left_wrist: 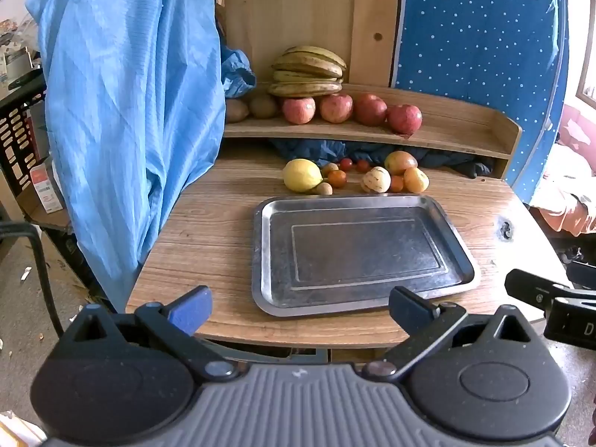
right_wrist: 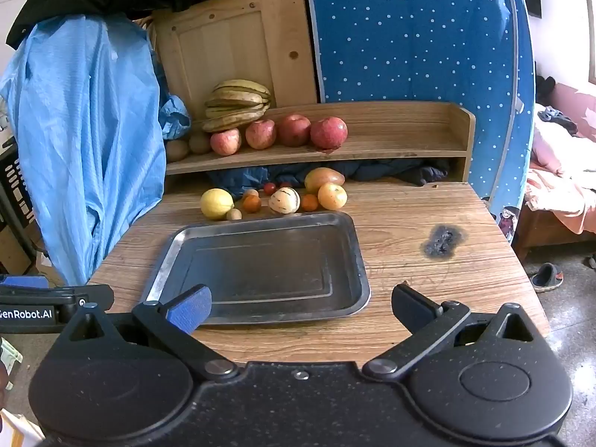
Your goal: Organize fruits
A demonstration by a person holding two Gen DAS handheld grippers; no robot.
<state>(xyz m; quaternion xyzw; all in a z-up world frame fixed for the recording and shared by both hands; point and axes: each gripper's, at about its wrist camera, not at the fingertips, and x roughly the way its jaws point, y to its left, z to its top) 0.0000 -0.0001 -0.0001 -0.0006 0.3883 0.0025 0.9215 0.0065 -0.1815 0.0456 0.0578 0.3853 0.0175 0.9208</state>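
Note:
An empty metal tray (left_wrist: pixel 458 257) (right_wrist: pixel 359 260) lies on the wooden table. Behind it sit loose fruits: a yellow lemon (left_wrist: pixel 301 175) (right_wrist: pixel 216 203), a striped pale melon (left_wrist: pixel 376 180) (right_wrist: pixel 284 200), a mango (left_wrist: pixel 400 161) (right_wrist: pixel 323 178), a yellow-orange fruit (left_wrist: pixel 416 180) (right_wrist: pixel 332 196), small oranges and cherry tomatoes. On the shelf are bananas (left_wrist: pixel 309 70) (right_wrist: pixel 238 104) and several red apples (left_wrist: pixel 335 108) (right_wrist: pixel 294 130). My left gripper (left_wrist: pixel 298 309) is open and empty at the table's near edge. My right gripper (right_wrist: pixel 300 307) is open and empty over the tray's near rim.
A blue garment (left_wrist: pixel 130 111) (right_wrist: pixel 85 141) hangs at the left over the table edge. A blue dotted panel (left_wrist: pixel 476 26) (right_wrist: pixel 409 29) stands behind the shelf. A burn mark (right_wrist: pixel 443 242) sits on the table's right. The other gripper shows at each view's side (left_wrist: pixel 551 298) (right_wrist: pixel 48 305).

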